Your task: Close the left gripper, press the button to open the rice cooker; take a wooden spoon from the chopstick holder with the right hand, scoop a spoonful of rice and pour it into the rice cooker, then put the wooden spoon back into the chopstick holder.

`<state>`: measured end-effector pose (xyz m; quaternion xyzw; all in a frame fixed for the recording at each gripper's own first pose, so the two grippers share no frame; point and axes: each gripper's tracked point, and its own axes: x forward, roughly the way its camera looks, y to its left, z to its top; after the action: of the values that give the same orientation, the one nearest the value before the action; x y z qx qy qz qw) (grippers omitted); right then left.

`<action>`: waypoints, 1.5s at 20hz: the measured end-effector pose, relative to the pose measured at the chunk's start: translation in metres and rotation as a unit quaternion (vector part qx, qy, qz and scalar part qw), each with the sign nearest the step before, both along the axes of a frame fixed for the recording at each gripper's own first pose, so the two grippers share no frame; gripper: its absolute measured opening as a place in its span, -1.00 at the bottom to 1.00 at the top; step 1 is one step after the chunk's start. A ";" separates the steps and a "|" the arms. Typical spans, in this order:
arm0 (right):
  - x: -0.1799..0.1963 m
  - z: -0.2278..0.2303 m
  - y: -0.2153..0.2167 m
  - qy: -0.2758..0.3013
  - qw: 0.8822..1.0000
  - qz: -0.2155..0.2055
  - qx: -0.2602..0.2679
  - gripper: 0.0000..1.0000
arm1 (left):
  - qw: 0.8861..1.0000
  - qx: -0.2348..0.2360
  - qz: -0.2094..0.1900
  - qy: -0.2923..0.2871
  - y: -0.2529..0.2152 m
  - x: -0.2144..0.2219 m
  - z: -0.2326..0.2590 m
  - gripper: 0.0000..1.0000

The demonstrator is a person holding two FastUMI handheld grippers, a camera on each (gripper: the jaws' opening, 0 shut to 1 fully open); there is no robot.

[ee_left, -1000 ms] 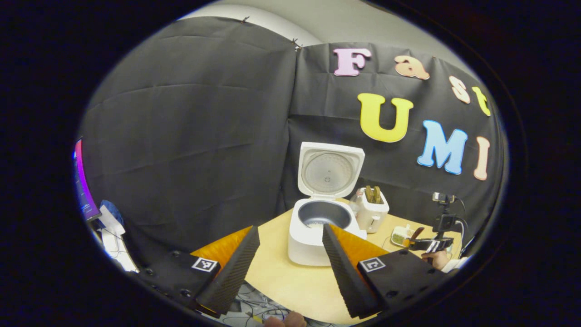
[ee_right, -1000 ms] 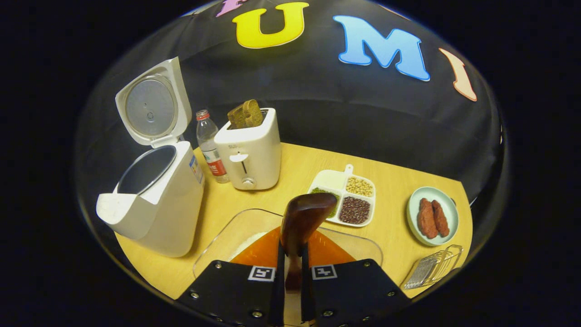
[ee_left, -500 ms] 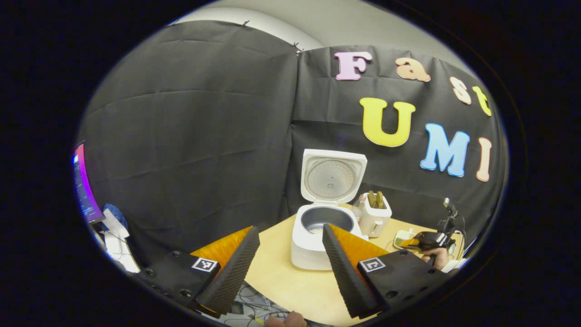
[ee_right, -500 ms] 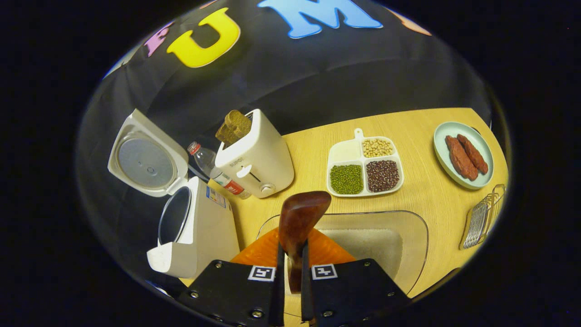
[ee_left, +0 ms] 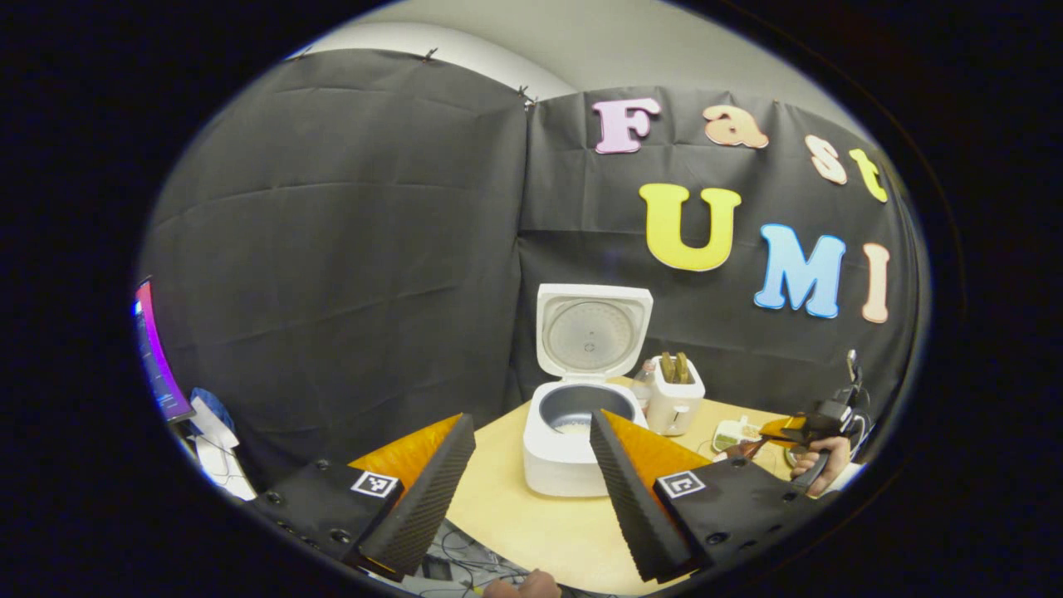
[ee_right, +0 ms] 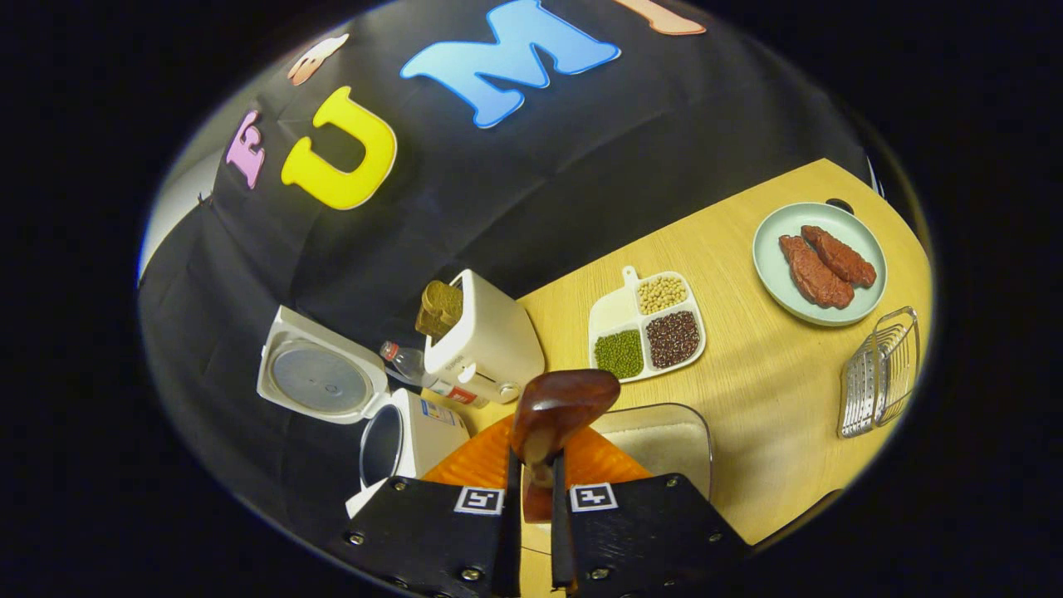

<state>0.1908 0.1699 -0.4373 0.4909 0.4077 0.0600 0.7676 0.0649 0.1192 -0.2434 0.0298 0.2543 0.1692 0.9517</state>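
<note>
**Spoon gripped, cooker lid up**

Right gripper [ee_right: 531,477] clamped on one wooden spoon [ee_right: 558,407], bowl end forward, above a clear tray of rice [ee_right: 664,440]. Left gripper [ee_left: 531,465] spread wide, holding nothing. One rice cooker [ee_left: 573,432] on the table [ee_right: 772,399], lid raised, some rice in its pot. One toaster [ee_right: 490,340] with bread, printing too small to read. One divided dish [ee_right: 644,328], four compartments: green, red, pale beans, one unclear. One plate [ee_right: 818,262] with two sausages. One bottle [ee_right: 423,374], label illegible.
</note>
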 end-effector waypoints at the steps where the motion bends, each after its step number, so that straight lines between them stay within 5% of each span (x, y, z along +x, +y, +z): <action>1: -0.001 0.004 -0.005 -0.002 1.000 -0.009 0.009 -0.70 | 1.000 0.003 -0.002 -0.001 -0.001 0.000 0.002 0.95; 9: 0.018 0.087 0.006 -0.070 0.996 -0.013 0.047 -0.71 | 1.000 0.010 0.011 -0.009 0.011 -0.013 0.015 1.00; 11: 0.027 0.113 0.024 -0.086 0.994 -0.010 0.068 -0.71 | 1.000 0.014 0.020 -0.012 0.018 -0.020 0.018 0.87; 12: 0.033 0.126 0.034 -0.094 0.992 -0.006 0.078 -0.71 | 0.999 0.015 0.025 -0.014 0.022 -0.023 0.021 1.00; 16: 0.060 0.164 0.090 -0.134 0.987 0.027 0.083 -0.71 | 0.998 0.012 0.051 -0.021 0.033 -0.042 0.027 0.87; 17: 0.067 0.170 0.108 -0.144 0.986 0.039 0.078 -0.72 | 0.998 0.010 0.057 -0.022 0.034 -0.046 0.027 1.00; 18: 0.075 0.173 0.125 -0.150 0.985 0.050 0.073 -0.72 | 0.998 0.007 0.063 -0.020 0.034 -0.050 0.026 0.87; 24: 0.105 0.148 0.216 -0.155 0.982 0.101 0.027 -0.71 | 0.996 0.013 0.085 -0.023 0.035 -0.070 0.031 1.00; 30: 0.112 0.106 0.268 -0.171 0.968 0.161 -0.085 -0.71 | 0.994 0.024 0.099 -0.026 0.045 -0.085 0.030 0.87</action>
<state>0.3031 0.4375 -0.3314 0.3346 0.3475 0.2310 0.8450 -0.0201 0.1645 -0.2129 0.0227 0.2267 0.2691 0.9358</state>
